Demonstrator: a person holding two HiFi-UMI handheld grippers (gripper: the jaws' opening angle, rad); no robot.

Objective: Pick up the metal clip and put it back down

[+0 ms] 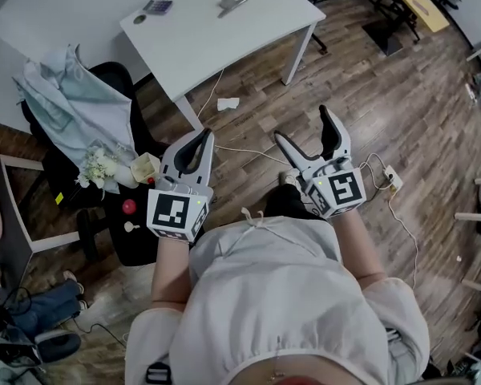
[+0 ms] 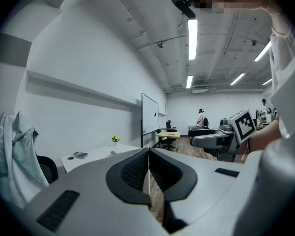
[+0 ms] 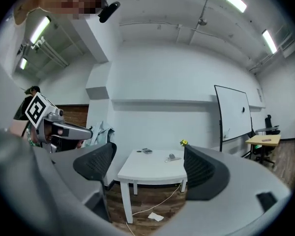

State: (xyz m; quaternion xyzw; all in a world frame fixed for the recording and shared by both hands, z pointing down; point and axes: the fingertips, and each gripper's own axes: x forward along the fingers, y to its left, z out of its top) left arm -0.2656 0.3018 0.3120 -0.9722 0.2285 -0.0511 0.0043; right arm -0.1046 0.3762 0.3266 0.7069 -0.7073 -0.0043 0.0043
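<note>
The metal clip (image 1: 231, 5) lies on the white table (image 1: 200, 38) at the far side of the room, well beyond both grippers. In the right gripper view the clip (image 3: 172, 157) shows small on the table top (image 3: 152, 170), between the spread jaws and far off. My right gripper (image 1: 305, 127) (image 3: 147, 167) is open and holds nothing. My left gripper (image 1: 202, 136) (image 2: 148, 152) is shut, pads pressed together with nothing between them. Both grippers are held close to the person's body, over the wooden floor.
A calculator (image 1: 157, 7) and a small dark disc (image 1: 139, 19) also lie on the table. A black chair draped with a pale garment (image 1: 64, 95) stands left of it. A paper scrap (image 1: 228, 103) and cables (image 1: 248, 152) lie on the floor.
</note>
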